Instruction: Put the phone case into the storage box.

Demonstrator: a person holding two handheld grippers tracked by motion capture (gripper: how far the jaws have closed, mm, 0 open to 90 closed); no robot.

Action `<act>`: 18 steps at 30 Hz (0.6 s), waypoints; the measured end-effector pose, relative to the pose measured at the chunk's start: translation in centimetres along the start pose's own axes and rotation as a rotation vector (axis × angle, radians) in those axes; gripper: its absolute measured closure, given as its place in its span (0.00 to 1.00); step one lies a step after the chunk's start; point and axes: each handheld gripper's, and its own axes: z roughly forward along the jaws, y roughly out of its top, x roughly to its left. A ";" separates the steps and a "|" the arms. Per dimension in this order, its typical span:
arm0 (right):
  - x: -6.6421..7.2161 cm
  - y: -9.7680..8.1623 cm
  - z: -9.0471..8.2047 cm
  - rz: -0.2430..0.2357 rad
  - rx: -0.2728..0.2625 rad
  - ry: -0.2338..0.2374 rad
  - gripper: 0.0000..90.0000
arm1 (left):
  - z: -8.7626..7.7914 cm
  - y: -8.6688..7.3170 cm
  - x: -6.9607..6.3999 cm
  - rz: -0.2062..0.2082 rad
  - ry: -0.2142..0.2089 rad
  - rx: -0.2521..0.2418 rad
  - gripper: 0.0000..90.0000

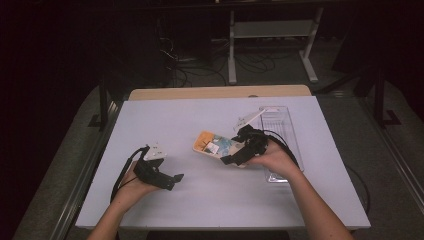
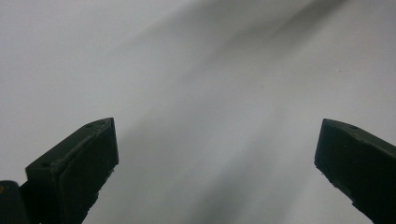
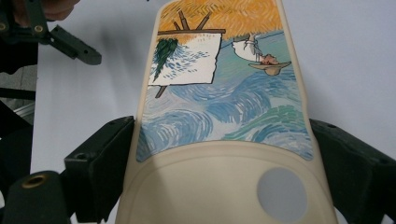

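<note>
- Right gripper (image 3: 224,154) is clamping its jaws on both long edges of the painted cream phone case (image 3: 224,107), near its camera-hole end, above the white table (image 1: 200,190).
- Left gripper (image 2: 217,154) is hovering with jaws wide apart, holding nothing.

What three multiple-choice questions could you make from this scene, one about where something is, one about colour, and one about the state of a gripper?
1. Where does the clear plastic tray sit on the table?
A. at the person's left edge
B. at the person's right side
C. in the middle

2. What colour is the rim of the painted phone case?
A. cream
B. red
C. black

3. How do the left gripper's jaws stand?
A. shut on the case
B. shut on nothing
C. open, with nothing between them

Answers:
1. B, since the high view shows the tray lying by the right hand.
2. A, since the right gripper view shows a pale cream border around the blue and orange picture.
3. C, since the left gripper view shows bare table between wide-apart jaws.
</note>
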 end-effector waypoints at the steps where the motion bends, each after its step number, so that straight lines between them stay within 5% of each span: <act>1: 0.0 0.0 0.0 0.004 0.000 -0.004 0.12 | 0.0 -0.2 -0.2 -0.008 -0.001 -0.003 0.00; 18: -0.3 -0.3 0.3 0.024 -0.007 -0.018 0.12 | 1.1 -0.7 -0.5 0.001 -0.006 -0.046 0.00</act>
